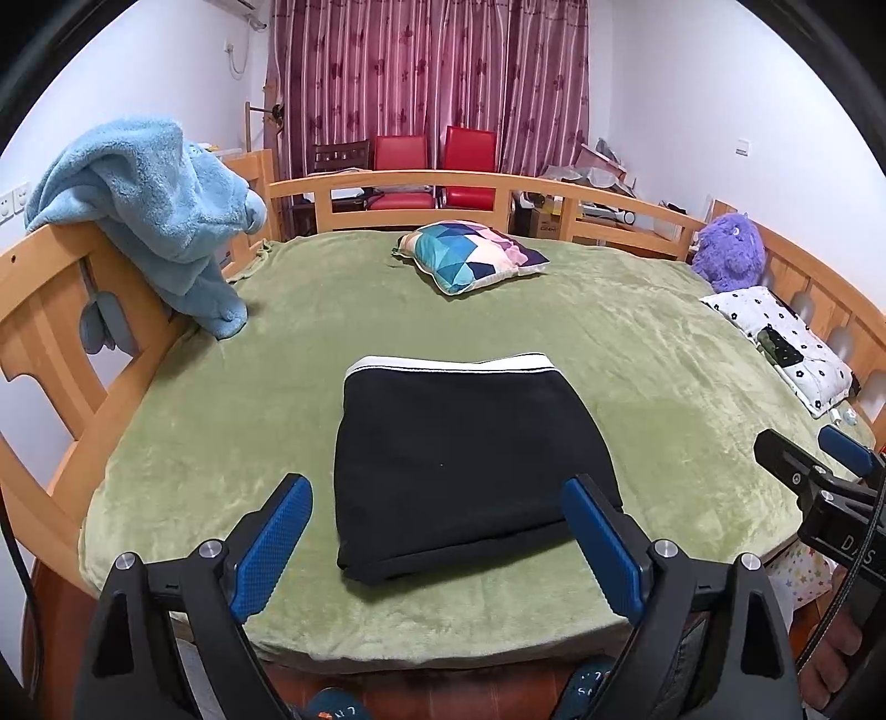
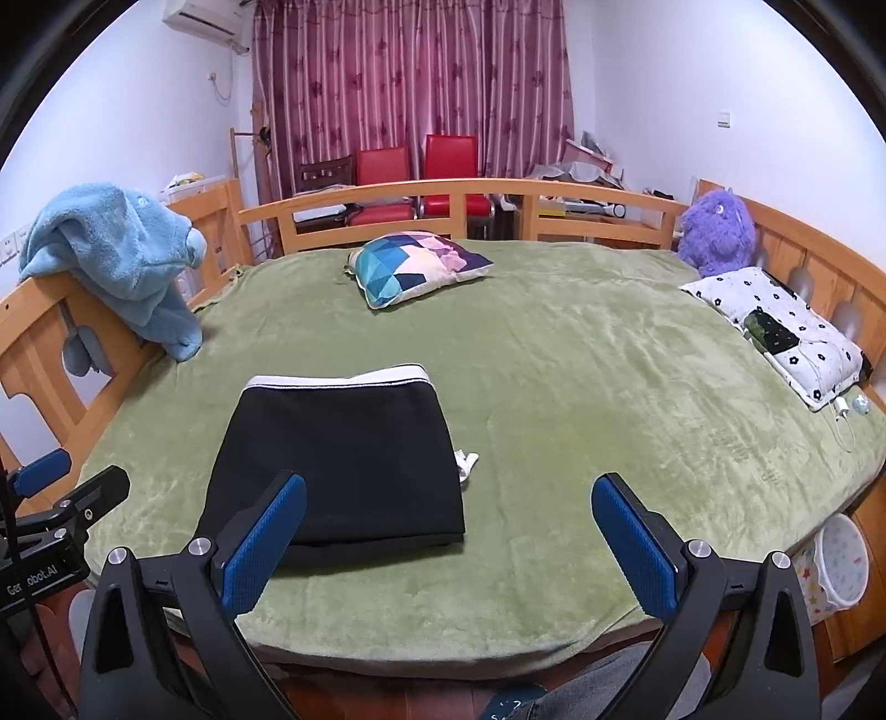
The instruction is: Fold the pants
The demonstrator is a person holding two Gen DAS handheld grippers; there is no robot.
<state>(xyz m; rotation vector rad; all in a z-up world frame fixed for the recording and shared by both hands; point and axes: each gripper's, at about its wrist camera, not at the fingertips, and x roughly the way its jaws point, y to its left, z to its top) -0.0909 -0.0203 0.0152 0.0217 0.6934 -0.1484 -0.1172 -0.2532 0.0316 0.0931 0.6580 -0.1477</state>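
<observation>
Fingers [image 1: 288,515] spread wide before black pants [image 1: 465,471], folded square, white waistband.

Patterned pillow [image 1: 470,255], purple plush toy [image 1: 728,252], blue blanket [image 1: 149,205]

Black folded pants [image 2: 338,459] with a white waistband lie flat on a green plush bedspread [image 2: 581,399] — right gripper [image 2: 448,531] wide apart, empty, just before them.

A home bedroom: beyond the fingers lies a wooden-railed bed [image 1: 421,183] under a green blanket [image 1: 637,354], with a patterned pillow [image 1: 470,252], purple plush toy [image 2: 717,232], maroon curtains [image 2: 412,77] and wall air conditioner [image 2: 205,19].
</observation>
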